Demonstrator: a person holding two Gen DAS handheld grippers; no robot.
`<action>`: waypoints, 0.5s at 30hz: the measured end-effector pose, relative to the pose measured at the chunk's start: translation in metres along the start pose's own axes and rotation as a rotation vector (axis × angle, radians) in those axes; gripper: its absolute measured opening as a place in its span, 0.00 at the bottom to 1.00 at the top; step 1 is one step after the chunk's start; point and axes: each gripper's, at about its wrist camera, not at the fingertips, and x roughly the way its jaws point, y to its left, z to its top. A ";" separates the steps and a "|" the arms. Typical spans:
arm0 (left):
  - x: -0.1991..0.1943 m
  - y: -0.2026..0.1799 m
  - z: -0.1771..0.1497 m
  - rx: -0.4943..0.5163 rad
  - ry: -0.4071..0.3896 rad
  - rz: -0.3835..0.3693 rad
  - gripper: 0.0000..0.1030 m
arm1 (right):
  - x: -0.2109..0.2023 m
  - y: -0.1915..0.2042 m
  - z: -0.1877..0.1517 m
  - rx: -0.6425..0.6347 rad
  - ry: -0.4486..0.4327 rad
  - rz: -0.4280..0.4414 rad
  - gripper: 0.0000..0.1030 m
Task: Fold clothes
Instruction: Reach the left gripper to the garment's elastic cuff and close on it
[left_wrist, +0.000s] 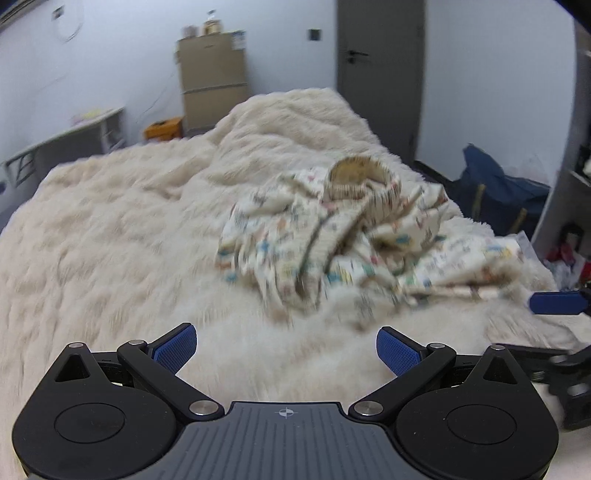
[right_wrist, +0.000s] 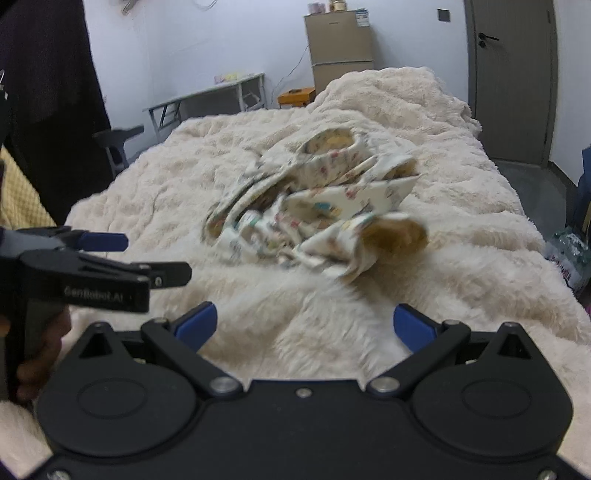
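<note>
- Both our tongs hang open over the bed (left_wrist: 110, 229), empty: the left tongs (left_wrist: 286, 350) show blue pads spread wide, and the right tongs (right_wrist: 321, 328) stand just as wide, nothing between them.
- The printed garment (left_wrist: 332, 240) lies crumpled in a heap on the fluffy cream blanket (right_wrist: 461, 206), ahead of both tongs and touched by neither. It looks like a small patterned piece with a ribbed cuff or collar (left_wrist: 358, 179) poking up at the far end.
- First risk, as we judge it: the heap is so bunched that we could pinch two layers at once, and the piece would lift as a knot, not spread.
- Second risk: the blanket's long pile sits right under the cloth, so a low pinch could catch fur along with fabric and drag the blanket up.
- Third: the two tongs sit close together here; in the right view the left one (right_wrist: 110, 254) juts in from the side, so a crossed reach could knock them together.
- Both views are blurred, so we cannot tell seams or edges for sure.
- Around us: a fridge (right_wrist: 341, 51) against the far wall, a grey door (right_wrist: 513, 74), a white table (right_wrist: 207, 96), an orange box (right_wrist: 295, 96) on the floor, a dark blue bag (left_wrist: 495, 188) beside the bed.
- Nothing lies between the tongs and the garment but bare blanket.
</note>
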 end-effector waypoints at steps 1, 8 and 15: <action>0.006 0.004 0.005 0.002 -0.017 0.003 1.00 | 0.000 -0.003 0.002 0.006 -0.005 -0.002 1.00; 0.044 0.013 0.025 0.018 -0.019 0.039 1.00 | -0.004 -0.024 0.012 0.025 -0.055 0.012 1.00; 0.078 0.015 0.013 -0.044 0.021 -0.058 0.98 | 0.002 -0.027 0.016 -0.008 -0.055 0.041 1.00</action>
